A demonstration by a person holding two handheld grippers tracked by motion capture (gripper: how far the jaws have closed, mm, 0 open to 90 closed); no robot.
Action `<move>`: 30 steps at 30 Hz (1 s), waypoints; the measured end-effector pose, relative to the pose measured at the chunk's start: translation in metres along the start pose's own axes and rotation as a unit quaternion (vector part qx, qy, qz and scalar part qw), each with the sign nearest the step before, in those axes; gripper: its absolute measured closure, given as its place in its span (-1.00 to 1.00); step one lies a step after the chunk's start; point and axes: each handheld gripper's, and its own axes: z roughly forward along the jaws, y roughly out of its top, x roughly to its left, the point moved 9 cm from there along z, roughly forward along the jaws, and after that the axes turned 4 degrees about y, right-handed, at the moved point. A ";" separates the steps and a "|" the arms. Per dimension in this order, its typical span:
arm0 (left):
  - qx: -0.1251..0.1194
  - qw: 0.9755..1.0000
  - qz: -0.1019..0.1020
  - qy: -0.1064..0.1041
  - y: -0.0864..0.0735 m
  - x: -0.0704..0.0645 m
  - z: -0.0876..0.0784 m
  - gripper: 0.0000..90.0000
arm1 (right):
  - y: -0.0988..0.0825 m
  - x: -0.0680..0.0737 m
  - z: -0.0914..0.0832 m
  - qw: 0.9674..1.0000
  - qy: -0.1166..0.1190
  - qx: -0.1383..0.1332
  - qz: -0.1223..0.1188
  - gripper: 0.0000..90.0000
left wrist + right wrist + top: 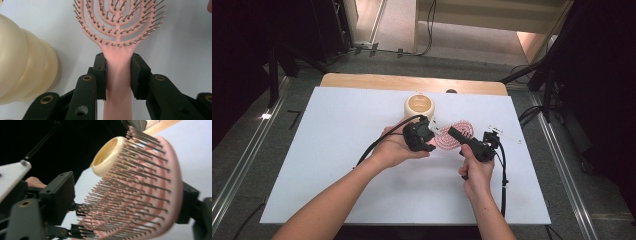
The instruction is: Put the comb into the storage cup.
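Left gripper (430,141) had its jaws clamped on the handle of the pink hairbrush (117,37), pads pressed flat against both sides of the neck just below the head, as the left gripper view showed. Bristles (113,17) faced the camera there, brush head running out toward 12 o'clock, handle dropping off the bottom edge at 6. In the high view the hairbrush (457,134) sat near table centre, between the two grippers: left gripper at its 9 o'clock, right gripper (455,133) reaching in from its 4 o'clock. Right gripper jaws stood wide, straddling the brush head: one jaw on the bristle side at 8 o'clock in the right gripper view, the other behind the pink back at 4 o'clock. Bristle-side pad stood clear of the bristle tips; the back-side pad sat close against the hairbrush (140,190) back, but contact couldn't be confirmed (frame was blurred there). So no firm grip by the right, only the left held it. Cream ribbed container (419,106) stood upright on the white table (337,165), at 11 o'clock from the brush, just beyond the left gripper, apart from both. Same container (22,67) filled the 9 o'clock side of the left gripper view, near the jaws but not touching. In the right gripper view its open rim (107,155) showed past the bristles at 11 o'clock. Both hands came in from 6 o'clock, left hand (394,147) wrapped round its gripper body, right hand (474,172) likewise.
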 end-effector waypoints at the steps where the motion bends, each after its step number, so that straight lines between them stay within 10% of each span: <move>1: -0.002 1.000 0.000 0.000 0.000 -0.001 0.000 0.58 | 0.000 0.001 0.001 1.000 0.008 -0.003 0.002 -0.55; 10: -0.025 1.000 0.003 0.004 0.002 0.000 -0.002 0.58 | 0.003 -0.001 0.001 0.999 0.022 -0.015 0.037 0.21; 17: -0.044 0.999 0.005 0.008 0.000 0.002 -0.001 0.55 | 0.007 0.004 -0.002 0.997 0.059 -0.021 0.037 0.38; 30: -0.100 0.990 -0.096 0.002 -0.005 0.013 -0.012 -0.92 | 0.015 0.023 -0.008 0.996 0.052 -0.017 -0.067 0.38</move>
